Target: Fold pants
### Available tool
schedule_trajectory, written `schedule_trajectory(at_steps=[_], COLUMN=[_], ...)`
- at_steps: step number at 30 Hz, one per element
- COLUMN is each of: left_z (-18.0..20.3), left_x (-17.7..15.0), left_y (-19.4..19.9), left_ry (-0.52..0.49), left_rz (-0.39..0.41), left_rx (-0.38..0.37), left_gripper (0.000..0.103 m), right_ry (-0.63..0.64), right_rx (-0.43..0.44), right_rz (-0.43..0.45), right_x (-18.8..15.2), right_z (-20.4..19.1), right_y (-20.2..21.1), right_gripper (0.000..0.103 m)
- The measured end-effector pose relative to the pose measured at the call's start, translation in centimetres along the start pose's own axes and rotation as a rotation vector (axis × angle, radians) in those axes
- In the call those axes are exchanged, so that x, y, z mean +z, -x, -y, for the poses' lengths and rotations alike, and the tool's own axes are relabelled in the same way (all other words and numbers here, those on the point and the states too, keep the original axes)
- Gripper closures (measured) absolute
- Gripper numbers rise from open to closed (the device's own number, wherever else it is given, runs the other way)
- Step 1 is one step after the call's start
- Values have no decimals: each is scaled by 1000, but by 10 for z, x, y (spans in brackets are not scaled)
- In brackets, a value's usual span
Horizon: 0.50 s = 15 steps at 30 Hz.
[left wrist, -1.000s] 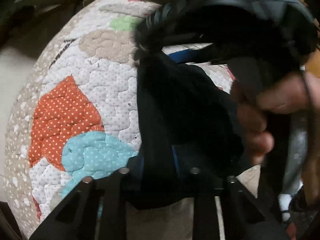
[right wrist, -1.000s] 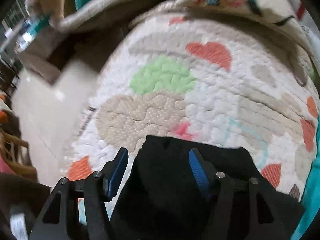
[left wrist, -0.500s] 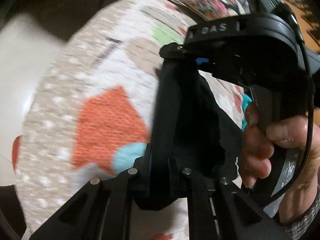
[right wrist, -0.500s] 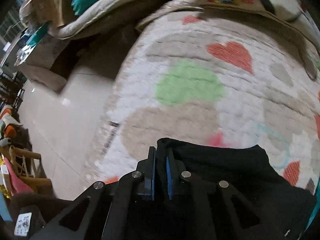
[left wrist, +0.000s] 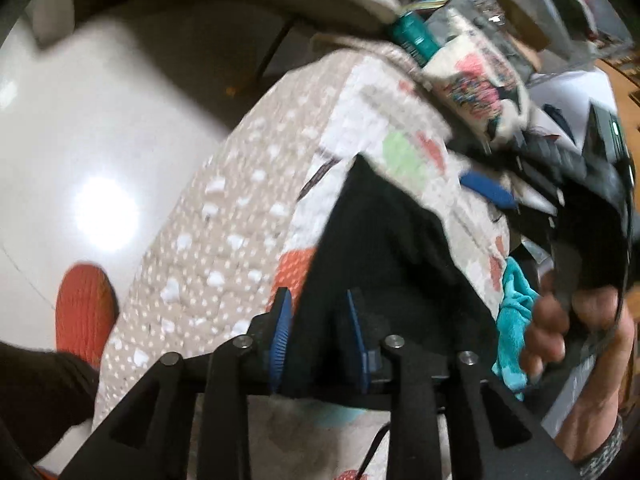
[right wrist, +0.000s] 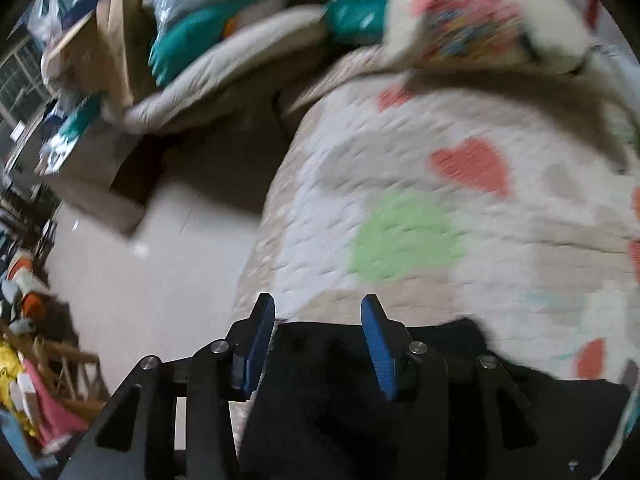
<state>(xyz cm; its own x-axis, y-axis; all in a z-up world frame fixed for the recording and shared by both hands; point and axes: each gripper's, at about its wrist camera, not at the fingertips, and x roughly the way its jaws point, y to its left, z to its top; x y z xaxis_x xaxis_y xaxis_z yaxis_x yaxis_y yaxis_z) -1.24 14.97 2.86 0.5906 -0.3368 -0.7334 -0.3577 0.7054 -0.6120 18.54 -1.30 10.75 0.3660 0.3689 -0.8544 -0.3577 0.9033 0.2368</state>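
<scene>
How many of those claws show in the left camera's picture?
2. The left claw at bottom centre, opening, black pants between its jaws; the right claw at upper right, opening, gripping nothing.

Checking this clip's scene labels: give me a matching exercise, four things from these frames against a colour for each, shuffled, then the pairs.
Things:
1. pants
2. pads of the tongs
3. round patch on the quilt
4. heart on the quilt

Colours:
A. green
B. red
C. black
D. blue

Pairs: 1-C, 2-D, 3-A, 4-B
</scene>
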Motion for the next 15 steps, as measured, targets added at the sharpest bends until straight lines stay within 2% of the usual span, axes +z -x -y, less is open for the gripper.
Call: schedule_trajectory(at_steps=[3, 5, 8, 10, 11, 13, 15], left_z=[7, 15, 28, 31, 33, 31, 27], left_x=[2, -7, -13, -20, -20, -20, -19], left_y=[3, -4, -30, -38, -43, -45, -46], left_ry=[-60, -91, -138, -181, -194, -192, -173], left_rz=[30, 9, -35, -46, -46, -54, -63], left_rx=[13, 27, 84, 131, 145, 154, 146], left_gripper=[69, 68, 66, 62, 61, 56, 56], right_ry=[-9, -15, -40, -126, -153, -233, -268], right_rx=[51, 77, 79, 73, 74, 122, 64], right_rz=[8, -18, -50, -69, -60, -3, 8], right_x=[-29, -53, -93, -117, -122, -133, -139], right_z=[9, 14, 24, 45, 54, 74, 84], right_y=[22, 22, 14, 2, 0, 5, 16], right_gripper=[60, 68, 70, 70, 80, 86, 77])
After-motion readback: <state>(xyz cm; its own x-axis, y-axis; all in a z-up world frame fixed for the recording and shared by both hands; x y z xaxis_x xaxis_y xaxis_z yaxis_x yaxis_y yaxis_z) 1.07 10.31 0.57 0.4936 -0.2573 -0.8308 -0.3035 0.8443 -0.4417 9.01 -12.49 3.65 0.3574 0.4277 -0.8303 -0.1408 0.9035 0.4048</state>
